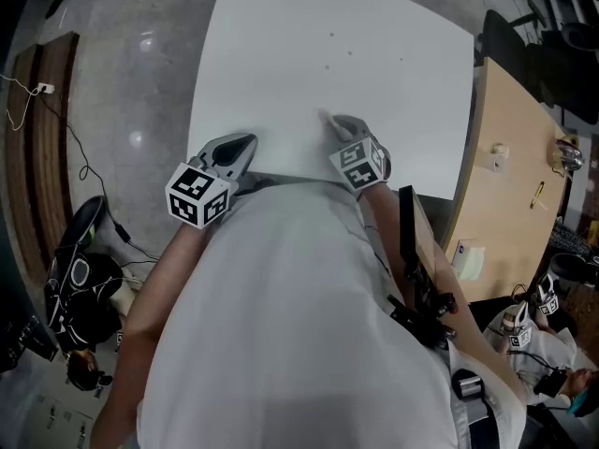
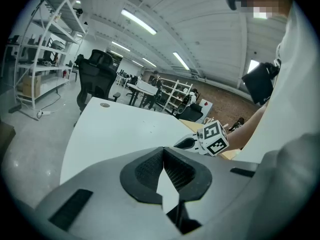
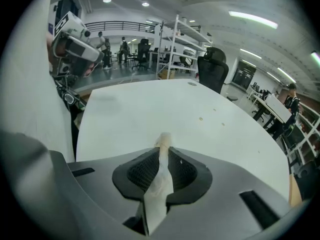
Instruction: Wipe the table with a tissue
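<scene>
- The white counter stands on a grey floor; its top is bare ahead of both tools.
- The left tool is at the counter's near left edge, jaws closed on nothing.
- The right tool tilts down near the front edge, jaws clamped on the tissue.

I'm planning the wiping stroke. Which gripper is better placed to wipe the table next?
Right. The right gripper has its fingers shut on the tissue, just over the white table. The left gripper holds nothing between its closed fingers, so it would need the tissue first.
</scene>
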`<state>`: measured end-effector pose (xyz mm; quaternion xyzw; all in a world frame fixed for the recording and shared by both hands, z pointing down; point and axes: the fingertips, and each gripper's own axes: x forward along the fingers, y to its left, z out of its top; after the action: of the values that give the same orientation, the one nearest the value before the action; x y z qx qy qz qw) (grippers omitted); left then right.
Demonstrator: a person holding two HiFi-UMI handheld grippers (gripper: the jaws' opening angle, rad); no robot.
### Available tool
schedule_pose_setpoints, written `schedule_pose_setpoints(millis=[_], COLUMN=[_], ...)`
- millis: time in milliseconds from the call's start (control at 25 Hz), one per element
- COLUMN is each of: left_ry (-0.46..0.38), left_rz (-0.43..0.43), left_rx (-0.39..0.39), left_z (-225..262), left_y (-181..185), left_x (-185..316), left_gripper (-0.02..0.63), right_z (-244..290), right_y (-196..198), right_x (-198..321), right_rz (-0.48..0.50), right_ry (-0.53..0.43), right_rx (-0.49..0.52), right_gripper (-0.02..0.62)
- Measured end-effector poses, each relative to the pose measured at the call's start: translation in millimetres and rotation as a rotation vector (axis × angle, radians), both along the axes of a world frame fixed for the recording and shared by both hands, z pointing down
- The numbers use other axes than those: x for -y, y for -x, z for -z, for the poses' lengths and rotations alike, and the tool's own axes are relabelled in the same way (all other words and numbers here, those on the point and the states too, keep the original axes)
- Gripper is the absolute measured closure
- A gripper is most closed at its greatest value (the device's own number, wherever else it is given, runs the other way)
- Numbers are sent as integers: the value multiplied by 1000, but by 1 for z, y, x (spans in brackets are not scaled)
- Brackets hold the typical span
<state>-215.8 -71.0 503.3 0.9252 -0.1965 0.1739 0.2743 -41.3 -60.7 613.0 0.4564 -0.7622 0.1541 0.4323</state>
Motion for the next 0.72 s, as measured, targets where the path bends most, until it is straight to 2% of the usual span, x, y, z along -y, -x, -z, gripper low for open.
schedule_pose_setpoints(millis=[200, 280, 360, 440, 560, 640, 720], left_ry=[-2, -6, -10, -12, -7, -1, 4], left_rz=[-43, -58, -70, -77, -86, -94, -102], left_rx=[-6, -10, -15, -19, -22, -22, -22], left_z=[1, 3, 4, 5, 3, 1, -2], left_y=[-7, -11, -13, -13, -12, -12, -13], left_x=[2, 4, 6, 9, 9, 8, 7], left_gripper=[600, 600, 600, 600, 600, 600, 600], right_z=[-2, -4, -2, 10, 29, 36, 39], right_y=[21, 28, 31, 26, 4, -12, -22], right_x=[-15, -24, -29, -25, -17, -16, -19], right_rz=[71, 118, 110, 4, -219, -327, -394], right_ry=[68, 121, 162, 144, 81, 56, 46], right_rx=[56, 112, 215, 370, 572, 654, 701], right_gripper=[537, 537, 537, 537, 537, 535, 535])
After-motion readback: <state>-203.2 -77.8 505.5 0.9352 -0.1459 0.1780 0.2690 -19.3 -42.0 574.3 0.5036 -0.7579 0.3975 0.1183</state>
